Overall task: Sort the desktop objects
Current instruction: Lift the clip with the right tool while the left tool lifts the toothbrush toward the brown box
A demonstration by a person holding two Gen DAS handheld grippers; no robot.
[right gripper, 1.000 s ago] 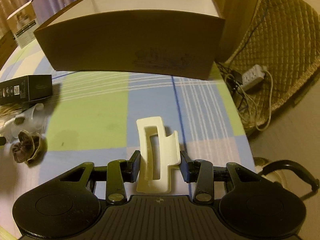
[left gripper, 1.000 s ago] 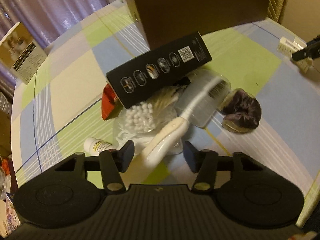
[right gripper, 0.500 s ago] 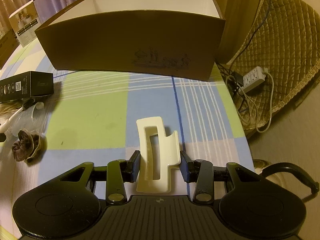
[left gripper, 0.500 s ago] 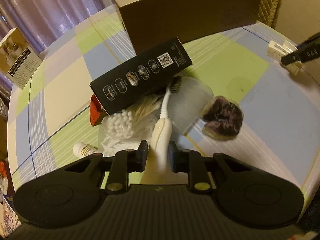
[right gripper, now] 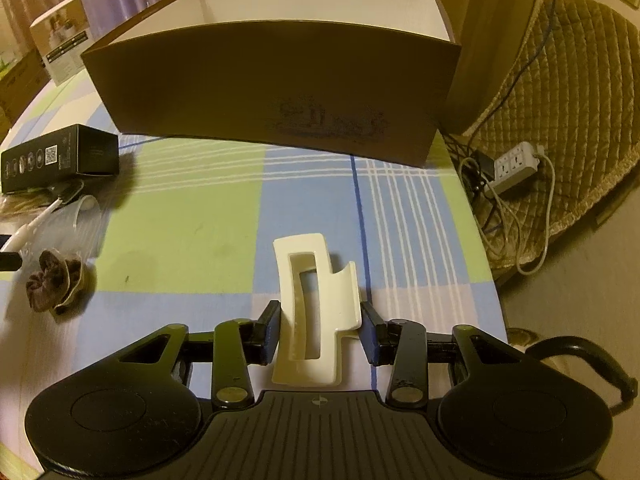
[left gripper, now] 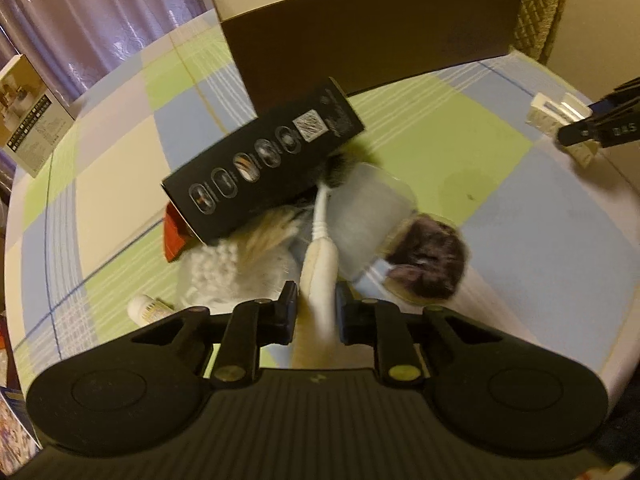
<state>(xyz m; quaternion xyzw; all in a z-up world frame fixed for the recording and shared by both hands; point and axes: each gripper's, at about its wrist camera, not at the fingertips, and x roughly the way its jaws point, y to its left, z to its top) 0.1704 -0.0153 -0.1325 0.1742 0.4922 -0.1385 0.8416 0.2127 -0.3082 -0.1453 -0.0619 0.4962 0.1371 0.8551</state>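
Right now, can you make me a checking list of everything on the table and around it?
Surface: checked tablecloth, round table.
Job's things: brown box, open on top; toothbrush; cream hair clip; black carton; dark scrunchie; cotton swabs.
Clutter: small bottle, red packet, photo box.
Grippers: left gripper shut on toothbrush; right gripper shut on hair clip.
Cables: power strip with cords on floor.
Surroundings: purple curtain, quilted mat.

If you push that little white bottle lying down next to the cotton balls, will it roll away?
Probably yes. The little white bottle looks round and lies on its side, so a sideways nudge could roll it. It seems small and likely light. The flat tablecloth offers little to stop it.
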